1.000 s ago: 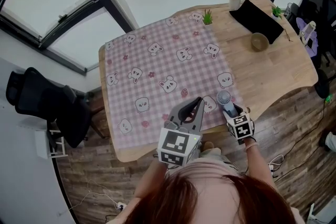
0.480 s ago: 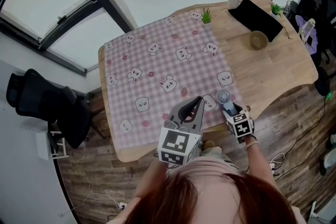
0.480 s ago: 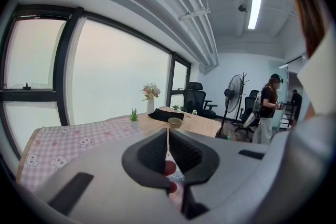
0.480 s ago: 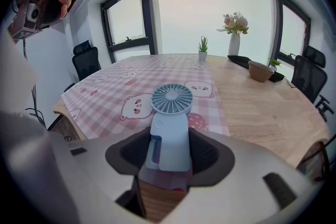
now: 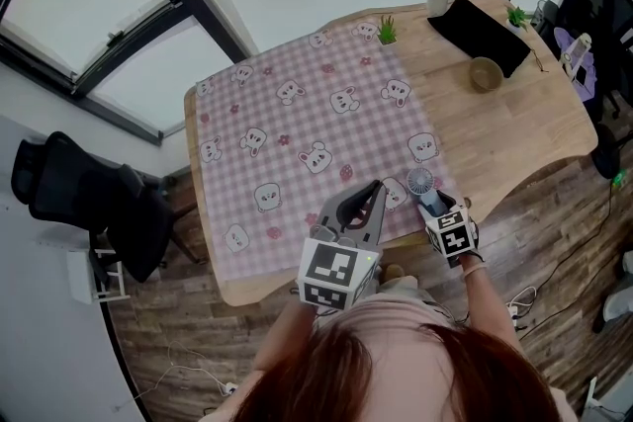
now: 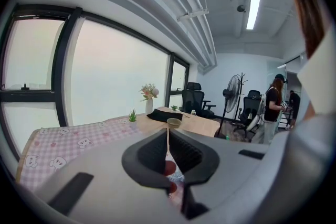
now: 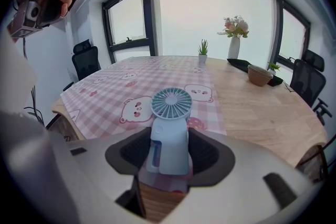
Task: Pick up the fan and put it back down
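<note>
As the head view is showing: the right gripper (image 5: pixel 433 206) is clamping a small pale-blue fan (image 5: pixel 422 182) at the near right corner of the pink checked cloth (image 5: pixel 297 124), close to the front edge of the wooden table (image 5: pixel 514 133); the left gripper (image 5: pixel 372 193) is hovering just beside it over the cloth.
As the left gripper view is showing: its jaws are pressing together with nothing between them, pointing along the table toward a bowl (image 6: pixel 174 122) and a vase of flowers (image 6: pixel 149 106).
As the right gripper view is showing: both jaws are squeezing the fan's body from either side, the round grille rising beyond them above the cloth; whether its base is touching the cloth cannot be told.
</note>
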A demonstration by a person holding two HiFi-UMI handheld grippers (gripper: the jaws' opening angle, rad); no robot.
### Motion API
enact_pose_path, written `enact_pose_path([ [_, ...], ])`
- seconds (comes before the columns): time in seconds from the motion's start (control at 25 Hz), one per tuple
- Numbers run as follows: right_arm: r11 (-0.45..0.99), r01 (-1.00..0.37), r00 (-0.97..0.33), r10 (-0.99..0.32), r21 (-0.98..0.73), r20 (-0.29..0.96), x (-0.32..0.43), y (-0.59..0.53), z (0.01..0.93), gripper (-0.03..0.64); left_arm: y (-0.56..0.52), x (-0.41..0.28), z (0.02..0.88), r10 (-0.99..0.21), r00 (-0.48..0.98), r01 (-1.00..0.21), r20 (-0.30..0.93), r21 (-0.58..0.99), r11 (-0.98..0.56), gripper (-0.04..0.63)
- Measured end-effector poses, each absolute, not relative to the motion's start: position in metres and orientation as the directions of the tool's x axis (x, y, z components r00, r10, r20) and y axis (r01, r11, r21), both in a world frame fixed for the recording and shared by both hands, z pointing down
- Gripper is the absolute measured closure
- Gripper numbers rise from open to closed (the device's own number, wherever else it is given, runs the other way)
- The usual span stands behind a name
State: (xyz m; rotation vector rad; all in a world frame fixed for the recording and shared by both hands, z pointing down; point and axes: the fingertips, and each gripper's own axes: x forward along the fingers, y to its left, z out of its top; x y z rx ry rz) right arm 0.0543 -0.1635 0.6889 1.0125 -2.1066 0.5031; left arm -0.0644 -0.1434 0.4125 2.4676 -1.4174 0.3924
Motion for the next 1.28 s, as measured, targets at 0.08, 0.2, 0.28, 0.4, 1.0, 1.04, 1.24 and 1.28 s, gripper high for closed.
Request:
enact_pose_path([
  [0.08,0.609,-0.792,-0.418,-0.511,-0.026,0.751,0.054,-0.164,0.686,0.397,-0.143,-0.064,0.412,-0.794,0.49,-0.866,0.36,0.097,-0.49,0.58],
  [0.2,0.606,-0.795,-0.42,-0.526,-0.02,0.74,0.054,-0.165,0.681,0.397,-0.143,-0.063,0.413,-0.792,0.495,-0.864,0.358,0.102,-0.494,0.58],
  [0.28,0.602,-0.798,-0.421,-0.533,-0.02,0.734,0.054,-0.164,0.678,0.399,-0.143,-0.062,0.412,-0.791,0.498,-0.862,0.357,0.101,-0.497,0.58],
  [0.4,0.592,-0.806,-0.421,-0.55,-0.018,0.721,0.056,-0.163,0.671,0.4,-0.142,-0.061,0.411,-0.791,0.503,-0.859,0.35,0.097,-0.503,0.58],
  [1.0,0.523,-0.852,-0.397,-0.656,0.009,0.642,0.061,-0.168,0.626,0.454,-0.145,-0.054,0.414,-0.767,0.535,-0.835,0.353,0.084,-0.544,0.58],
  [1.04,0.519,-0.855,-0.396,-0.664,0.01,0.635,0.062,-0.169,0.622,0.459,-0.145,-0.053,0.414,-0.767,0.537,-0.834,0.352,0.084,-0.546,0.58],
  [1.24,0.498,-0.867,-0.392,-0.697,0.012,0.6,0.064,-0.17,0.603,0.488,-0.146,-0.05,0.412,-0.764,0.545,-0.828,0.345,0.082,-0.554,0.58],
  [1.28,0.495,-0.869,-0.392,-0.703,0.014,0.593,0.064,-0.17,0.6,0.494,-0.147,-0.05,0.411,-0.764,0.546,-0.828,0.343,0.081,-0.555,0.58],
])
